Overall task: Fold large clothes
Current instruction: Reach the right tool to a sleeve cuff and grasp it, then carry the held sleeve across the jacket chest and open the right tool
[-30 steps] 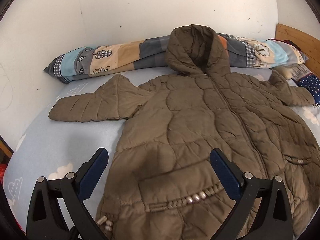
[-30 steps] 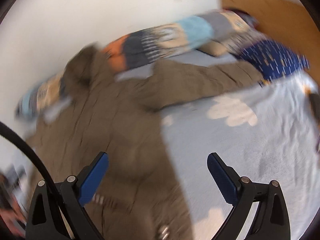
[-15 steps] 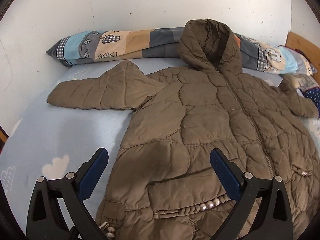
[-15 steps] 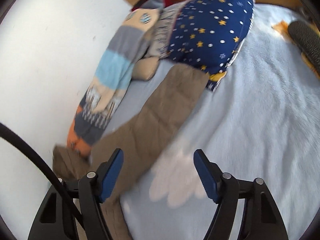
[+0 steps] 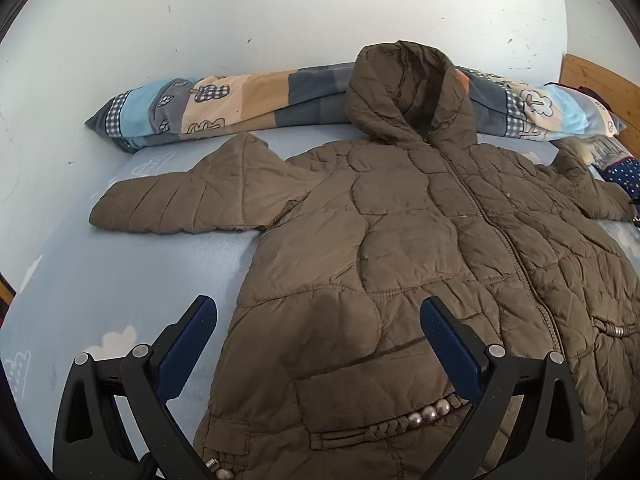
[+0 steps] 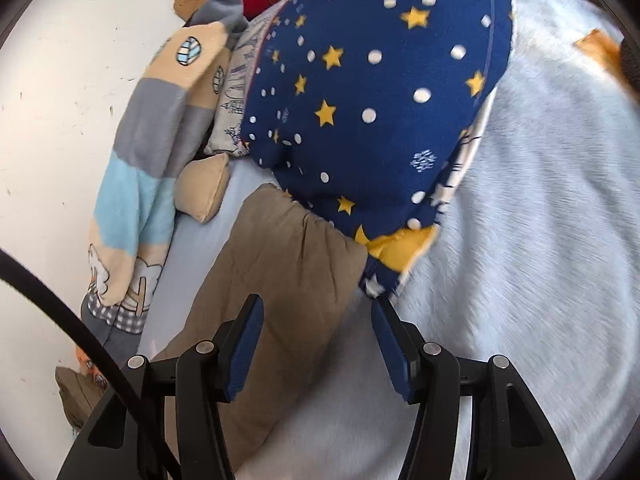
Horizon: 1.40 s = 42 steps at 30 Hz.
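While the left gripper [image 5: 318,344] waits wide over the olive quilted hooded jacket [image 5: 420,248], the right gripper [image 6: 316,344] narrows around its sleeve [image 6: 276,276], apparently to fold it inward.

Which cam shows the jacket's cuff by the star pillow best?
Right wrist. The cuff fills the middle of the frame, its end tucked against the star pillow, just ahead of the closing right gripper. In the left wrist view it is small at the right edge.
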### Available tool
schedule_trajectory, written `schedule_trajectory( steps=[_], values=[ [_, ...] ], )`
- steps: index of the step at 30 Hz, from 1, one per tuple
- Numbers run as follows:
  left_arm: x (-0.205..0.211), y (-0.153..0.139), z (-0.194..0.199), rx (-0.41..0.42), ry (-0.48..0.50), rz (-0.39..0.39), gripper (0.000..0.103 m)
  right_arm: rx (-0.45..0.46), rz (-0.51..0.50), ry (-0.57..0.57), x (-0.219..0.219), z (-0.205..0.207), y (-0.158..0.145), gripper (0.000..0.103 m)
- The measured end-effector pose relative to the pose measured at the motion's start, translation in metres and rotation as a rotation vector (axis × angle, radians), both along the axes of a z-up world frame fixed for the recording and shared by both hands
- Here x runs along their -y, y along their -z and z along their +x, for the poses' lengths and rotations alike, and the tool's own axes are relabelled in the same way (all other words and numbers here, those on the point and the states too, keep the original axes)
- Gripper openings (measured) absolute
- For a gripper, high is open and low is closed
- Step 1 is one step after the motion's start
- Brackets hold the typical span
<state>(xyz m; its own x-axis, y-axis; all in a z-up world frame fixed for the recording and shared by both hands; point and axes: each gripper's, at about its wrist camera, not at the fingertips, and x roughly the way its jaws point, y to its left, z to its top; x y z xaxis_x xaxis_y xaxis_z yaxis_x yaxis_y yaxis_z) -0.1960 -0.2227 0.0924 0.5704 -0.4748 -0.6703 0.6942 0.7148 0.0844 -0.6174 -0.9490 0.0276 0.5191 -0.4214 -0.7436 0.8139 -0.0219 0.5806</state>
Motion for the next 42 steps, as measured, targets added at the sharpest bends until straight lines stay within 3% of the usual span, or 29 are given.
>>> schedule_trajectory(
  steps=[3,4,5,6,7,12,20,29,36,42],
  values=[
    [0.002,0.000,-0.004,0.017,0.018,0.006,0.102,0.013,-0.011,-0.018,0.006,0.006,0.009,0.060],
    [0.002,0.001,-0.005,0.022,0.021,0.010,0.102,0.015,-0.021,-0.026,0.007,0.007,0.008,0.052],
    [0.004,0.002,-0.006,0.025,0.024,0.016,0.102,0.026,-0.022,-0.040,0.006,0.009,0.008,0.032],
    [0.004,0.002,-0.007,0.024,0.027,0.020,0.102,0.040,-0.025,-0.052,0.004,0.010,0.005,0.022],
    [0.005,0.002,-0.007,0.023,0.028,0.022,0.102,0.044,-0.062,-0.062,-0.001,0.011,-0.003,0.021],
    [0.002,-0.004,-0.009,0.007,0.027,0.003,0.102,0.045,-0.182,-0.064,-0.026,0.007,-0.054,0.019],
    [-0.006,-0.021,-0.009,-0.023,0.022,-0.052,0.102,0.037,-0.313,-0.047,-0.060,0.002,-0.160,0.019],
    [-0.022,-0.034,0.004,-0.114,-0.023,-0.117,0.102,0.038,-0.473,-0.236,-0.134,0.074,-0.288,0.019],
    [-0.040,-0.040,0.009,-0.141,-0.053,-0.147,0.102,0.071,-0.532,-0.442,-0.222,0.166,-0.330,0.019],
    [-0.052,-0.044,0.010,-0.141,-0.047,-0.150,0.102,0.062,-0.535,-0.654,-0.307,0.264,-0.313,0.019]
  ],
)
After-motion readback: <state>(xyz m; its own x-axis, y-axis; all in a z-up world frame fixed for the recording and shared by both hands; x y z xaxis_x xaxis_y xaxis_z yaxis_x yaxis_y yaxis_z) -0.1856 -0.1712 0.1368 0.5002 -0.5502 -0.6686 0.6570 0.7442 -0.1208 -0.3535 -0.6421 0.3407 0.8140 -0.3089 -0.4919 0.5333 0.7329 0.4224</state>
